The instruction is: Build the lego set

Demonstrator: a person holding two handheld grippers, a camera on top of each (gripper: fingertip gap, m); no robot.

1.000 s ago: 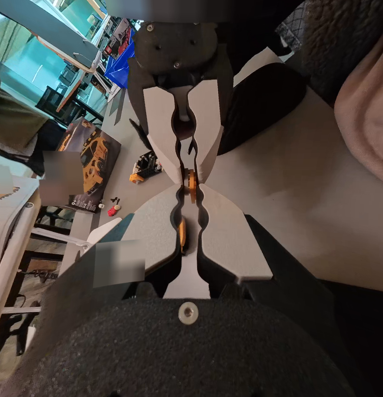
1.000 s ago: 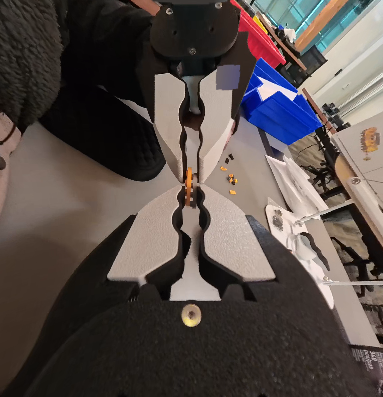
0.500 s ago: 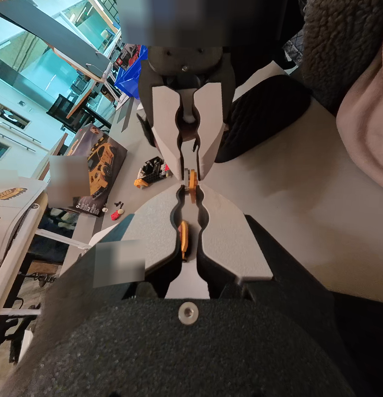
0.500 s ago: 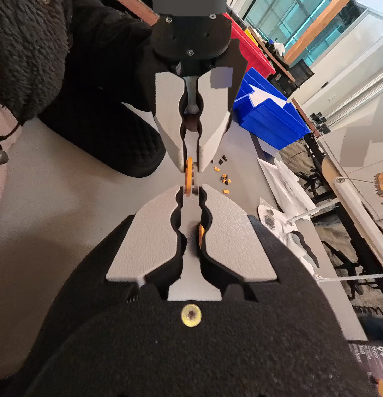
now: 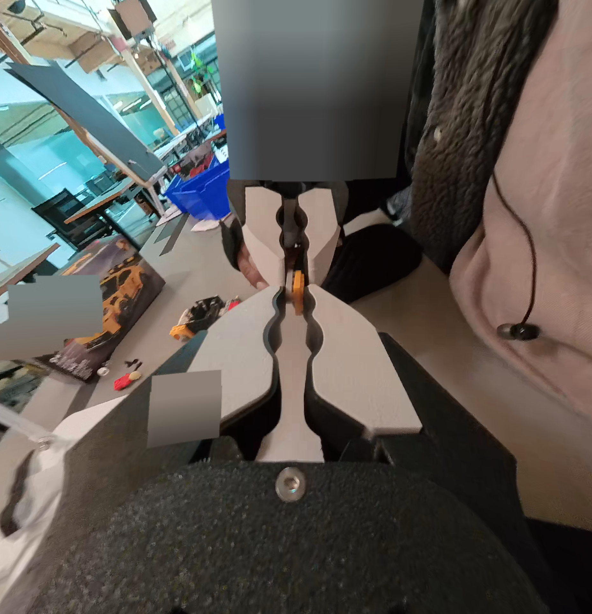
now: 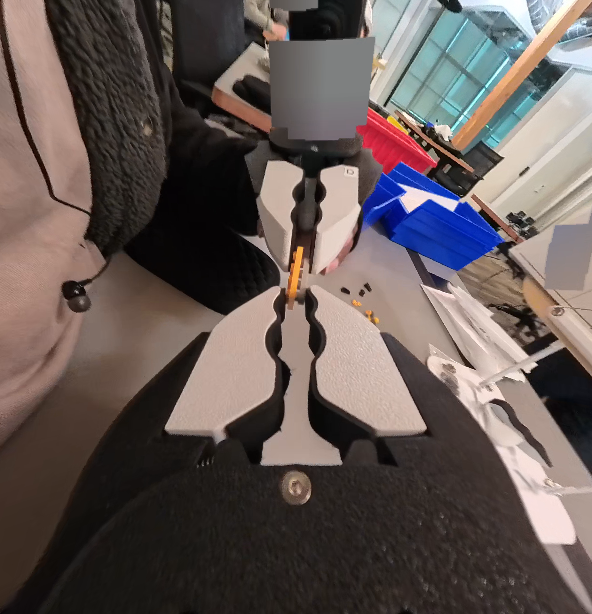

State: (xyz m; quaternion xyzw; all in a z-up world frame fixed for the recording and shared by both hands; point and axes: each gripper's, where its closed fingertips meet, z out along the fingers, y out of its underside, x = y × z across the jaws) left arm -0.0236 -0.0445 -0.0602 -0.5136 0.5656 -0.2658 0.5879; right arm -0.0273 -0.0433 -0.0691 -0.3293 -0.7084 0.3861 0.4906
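My two grippers meet tip to tip above the grey table (image 5: 420,332). Between the tips is a small orange lego plate (image 5: 298,292) with a thin grey piece against it. In the left wrist view my left gripper (image 5: 294,295) is shut on the near end of it, and the right gripper (image 5: 296,282) faces it from above, shut on the far end. In the right wrist view the orange plate (image 6: 293,285) sits in my right gripper (image 6: 293,295), and its studded upper end runs into the left gripper (image 6: 299,269).
A lego box with a yellow car (image 5: 121,299), a partly built black and orange model (image 5: 201,315) and a small red piece (image 5: 123,382) lie on the left. Loose small pieces (image 6: 361,297), white paper (image 6: 470,319) and blue bins (image 6: 437,226) are on the right. The person's torso (image 5: 537,232) is close. Both grippers' tips are close together, under 4 cm apart.
Both grippers have lifted and tilted upward while staying tip to tip on the orange plate. The orange glint deeper between the fingers is gone.
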